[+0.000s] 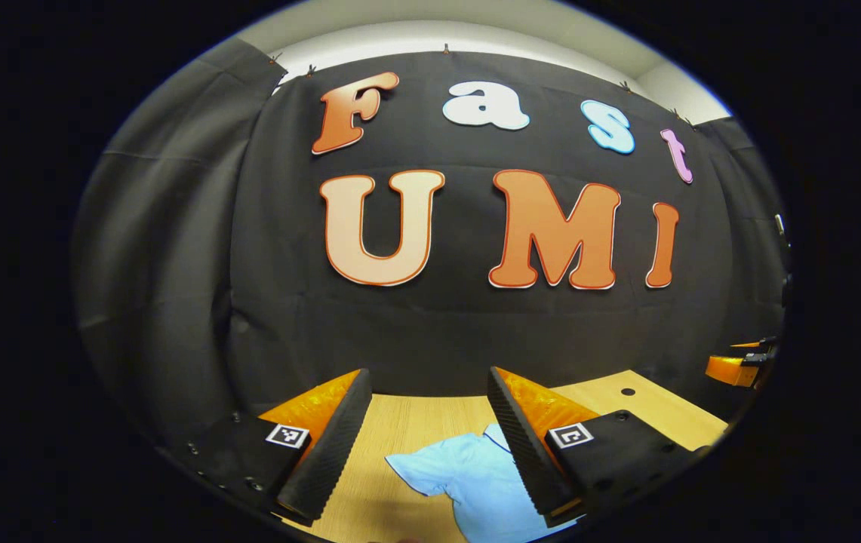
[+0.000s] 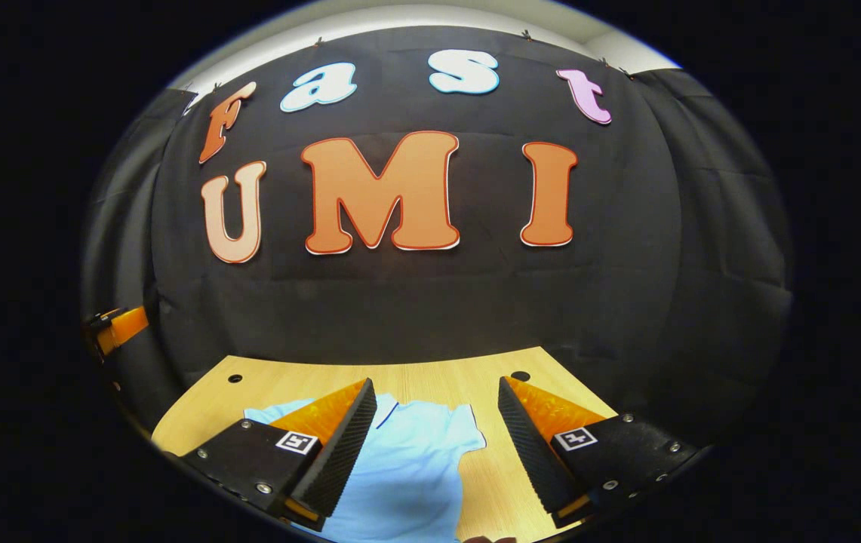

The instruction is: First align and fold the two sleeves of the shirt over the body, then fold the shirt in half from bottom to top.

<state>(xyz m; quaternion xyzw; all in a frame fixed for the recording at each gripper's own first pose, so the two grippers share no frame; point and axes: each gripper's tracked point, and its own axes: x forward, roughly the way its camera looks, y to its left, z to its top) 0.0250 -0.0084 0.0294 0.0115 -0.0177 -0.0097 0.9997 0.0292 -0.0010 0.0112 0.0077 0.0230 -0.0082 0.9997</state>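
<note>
Both grippers, left (image 1: 426, 385) and right (image 2: 436, 392), are hovering with fingers spread apart, gripping nothing. The light blue shirt (image 2: 415, 460) is lying flat on the wooden tabletop (image 2: 445, 381).

We are looking at a staged recording booth, probably inside a lab: black cloth (image 1: 173, 249) is hanging clipped as walls around a pale wooden desk (image 2: 438, 381) with drilled holes, and a plain white wall (image 1: 415, 34) is showing above it.
</note>
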